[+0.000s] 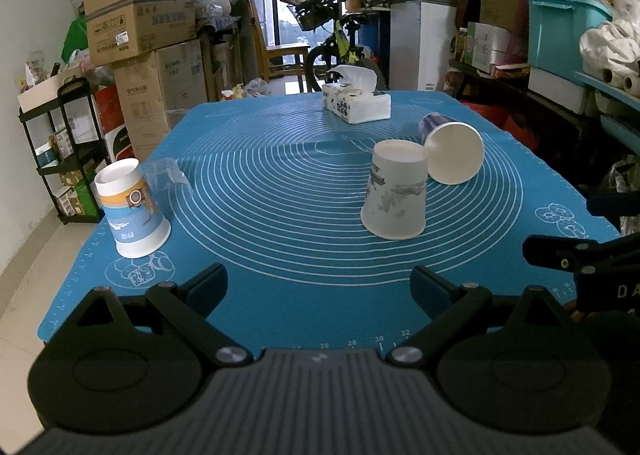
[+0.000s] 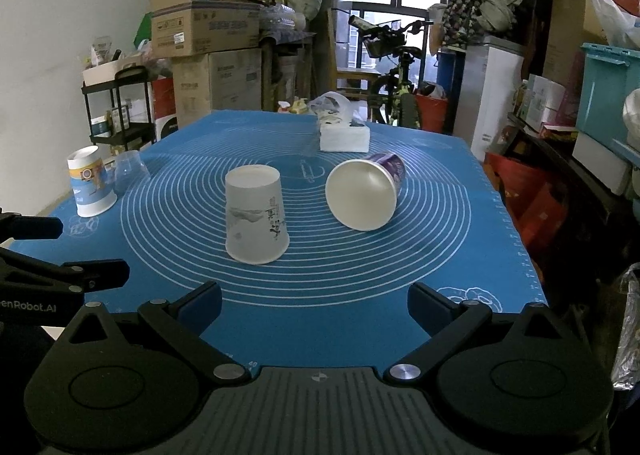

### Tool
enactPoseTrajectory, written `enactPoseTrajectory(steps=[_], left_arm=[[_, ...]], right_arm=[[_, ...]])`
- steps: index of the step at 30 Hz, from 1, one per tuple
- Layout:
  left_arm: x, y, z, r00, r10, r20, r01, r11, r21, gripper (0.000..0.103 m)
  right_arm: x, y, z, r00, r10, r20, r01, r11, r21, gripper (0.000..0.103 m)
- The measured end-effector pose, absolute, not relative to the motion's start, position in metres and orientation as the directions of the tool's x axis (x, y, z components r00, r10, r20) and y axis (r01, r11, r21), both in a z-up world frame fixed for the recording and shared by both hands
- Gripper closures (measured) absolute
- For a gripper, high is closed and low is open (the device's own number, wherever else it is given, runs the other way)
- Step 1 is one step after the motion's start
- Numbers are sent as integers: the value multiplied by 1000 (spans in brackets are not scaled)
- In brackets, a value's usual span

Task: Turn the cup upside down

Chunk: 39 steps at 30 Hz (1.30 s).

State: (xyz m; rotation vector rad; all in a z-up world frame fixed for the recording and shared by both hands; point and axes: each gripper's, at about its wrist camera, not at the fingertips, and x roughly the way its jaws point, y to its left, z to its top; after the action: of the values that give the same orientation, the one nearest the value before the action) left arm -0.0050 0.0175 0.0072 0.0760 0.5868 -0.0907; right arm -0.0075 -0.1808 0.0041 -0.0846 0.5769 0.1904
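Both tongs hang at the near edge of the desk, spread wide, nothing between their fingers: the left tongs (image 1: 318,285) and the right tongs (image 2: 314,301). On the blue mat (image 2: 360,295) covering the desk, a grey paper cup (image 2: 256,213) stands mouth-down near the middle. Just beside it, toward the right edge, a purple cup (image 2: 366,193) lies on its side, its open mouth facing the near edge. An orange-and-blue cup (image 2: 91,185) stands upside down by the left edge, next to a clear plastic cup (image 2: 130,171). A tissue box (image 2: 344,133) sits near the far edge.
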Motion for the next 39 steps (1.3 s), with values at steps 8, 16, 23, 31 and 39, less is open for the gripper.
enactPoseTrajectory(steps=[8, 16, 23, 31, 39], left_arm=[[-4, 19, 7, 826, -65, -560, 105, 994, 40, 6], [-4, 19, 8, 826, -65, -560, 105, 994, 40, 6], [-4, 19, 7, 826, -64, -560, 104, 994, 40, 6], [-3, 19, 8, 825, -63, -562, 104, 994, 42, 6], [-3, 20, 7, 825, -64, -561, 106, 993, 44, 6]], right_arm=[[-7, -181, 3, 819, 154, -553, -203, 979, -28, 4], [-7, -181, 3, 818, 154, -554, -202, 979, -27, 4], [-7, -182, 2, 817, 154, -555, -203, 979, -26, 4], [-7, -182, 2, 816, 155, -556, -203, 979, -25, 4], [-7, -182, -1, 815, 156, -558, -203, 979, -22, 4]])
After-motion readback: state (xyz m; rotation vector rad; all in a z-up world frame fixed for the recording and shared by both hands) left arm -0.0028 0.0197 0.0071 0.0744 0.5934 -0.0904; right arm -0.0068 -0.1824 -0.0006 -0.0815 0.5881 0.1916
